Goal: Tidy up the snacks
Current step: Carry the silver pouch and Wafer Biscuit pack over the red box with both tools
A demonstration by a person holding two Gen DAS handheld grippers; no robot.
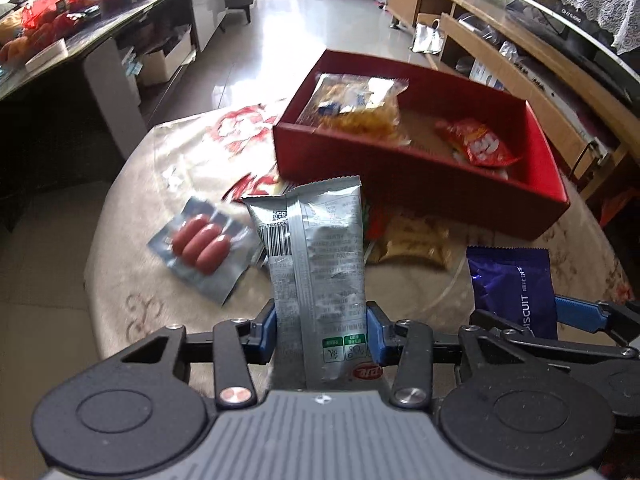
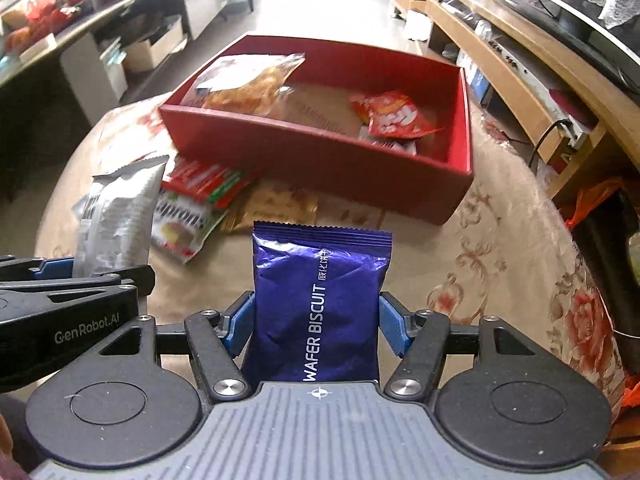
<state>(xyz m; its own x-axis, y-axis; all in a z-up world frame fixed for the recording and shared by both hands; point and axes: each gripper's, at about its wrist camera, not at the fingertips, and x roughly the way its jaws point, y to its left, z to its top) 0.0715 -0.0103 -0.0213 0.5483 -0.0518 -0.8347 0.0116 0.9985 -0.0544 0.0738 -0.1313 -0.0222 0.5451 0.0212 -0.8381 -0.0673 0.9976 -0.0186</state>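
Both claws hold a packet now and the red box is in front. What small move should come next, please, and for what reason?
Probably carry the right claw forward over the red box and let go there. It is shut on the purple wafer biscuit packet, held off the table, and the box floor between the yellow snack bag and the red packet looks bare. The left claw, shut on the silver packet, could follow.
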